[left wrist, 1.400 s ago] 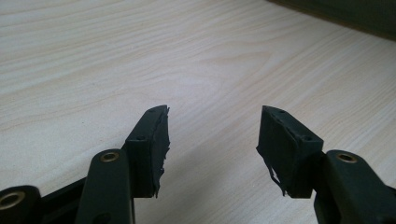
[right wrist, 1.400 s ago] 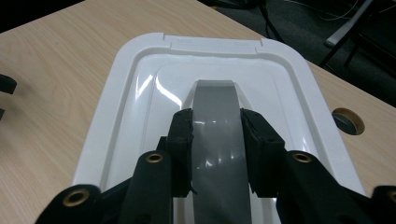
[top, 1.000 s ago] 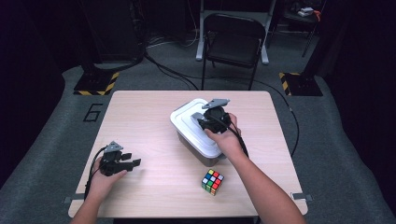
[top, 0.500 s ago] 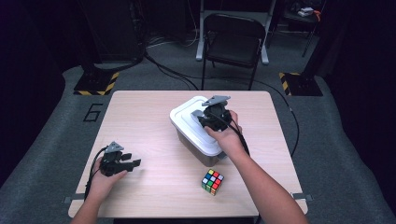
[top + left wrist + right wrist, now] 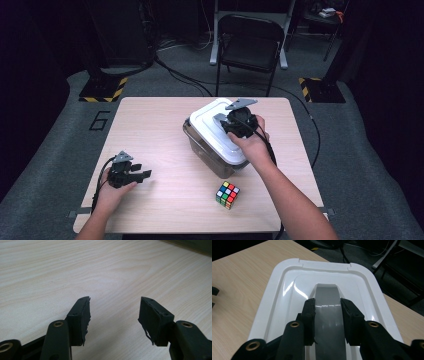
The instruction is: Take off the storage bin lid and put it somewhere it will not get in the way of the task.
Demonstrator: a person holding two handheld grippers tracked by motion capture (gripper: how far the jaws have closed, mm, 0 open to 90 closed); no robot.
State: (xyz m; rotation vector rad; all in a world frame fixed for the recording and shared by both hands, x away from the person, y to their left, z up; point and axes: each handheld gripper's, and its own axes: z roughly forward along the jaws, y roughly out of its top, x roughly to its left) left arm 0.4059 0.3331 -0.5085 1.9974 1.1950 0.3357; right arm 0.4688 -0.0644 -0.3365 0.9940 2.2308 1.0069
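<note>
A clear plastic bin (image 5: 204, 149) stands on the table right of centre under a white lid (image 5: 212, 126). My right gripper (image 5: 234, 125) is shut on the lid's grey handle (image 5: 326, 296). In the right gripper view both pads press the handle's sides, with the gripper (image 5: 327, 307) over the middle of the lid (image 5: 287, 290). The lid sits slightly raised and tilted on the bin. Near the table's front left, my left gripper (image 5: 142, 174) rests low over the bare wood. Its jaws (image 5: 113, 315) stand apart with nothing between them.
A Rubik's cube (image 5: 227, 194) lies near the front edge, just in front of the bin. The wooden table (image 5: 150, 125) has bare room at its left and back. A black folding chair (image 5: 252, 42) stands beyond the far edge, with cables on the floor.
My right gripper has risen a little with the lid handle in it, and the lid has come up with it. The left gripper has stayed in place.
</note>
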